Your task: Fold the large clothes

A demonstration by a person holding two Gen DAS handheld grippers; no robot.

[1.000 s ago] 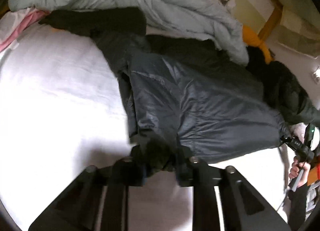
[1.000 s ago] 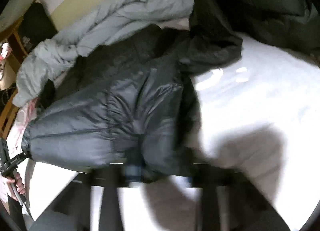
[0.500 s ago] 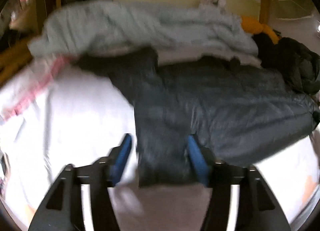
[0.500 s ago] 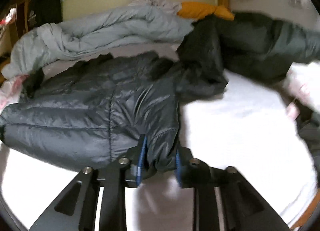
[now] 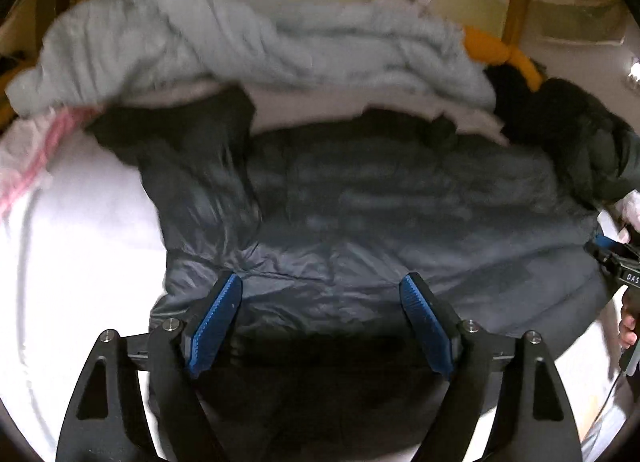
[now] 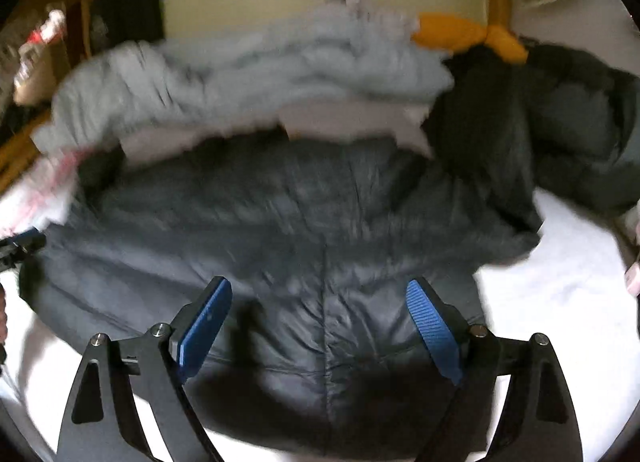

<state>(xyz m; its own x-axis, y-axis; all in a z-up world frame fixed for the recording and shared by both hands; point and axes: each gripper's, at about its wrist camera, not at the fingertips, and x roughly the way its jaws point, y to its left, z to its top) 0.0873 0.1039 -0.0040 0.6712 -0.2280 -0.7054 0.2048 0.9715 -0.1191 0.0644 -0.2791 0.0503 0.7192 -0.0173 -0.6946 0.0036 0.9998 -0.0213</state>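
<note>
A large dark grey puffer jacket [image 5: 360, 221] lies spread flat across the white bed [image 5: 80, 262]; it also shows in the right wrist view [image 6: 300, 229]. My left gripper [image 5: 320, 302] is open and empty, its blue pads [image 5: 216, 314] apart over the jacket's near hem on the left side. My right gripper [image 6: 320, 310] is open and empty over the near hem on the right side. The right gripper's tip shows at the left wrist view's right edge [image 5: 616, 262].
A pale blue quilt [image 5: 240, 41] is heaped along the far side of the bed. A dark green coat [image 6: 560, 133] lies at the far right, an orange garment [image 6: 460, 33] behind it. Pink and white cloth [image 5: 36, 153] lies at the left.
Both grippers have let go of the jacket's hem and opened wide. The jacket now lies flat and spread on the bed. Both cameras have swung to face the jacket squarely.
</note>
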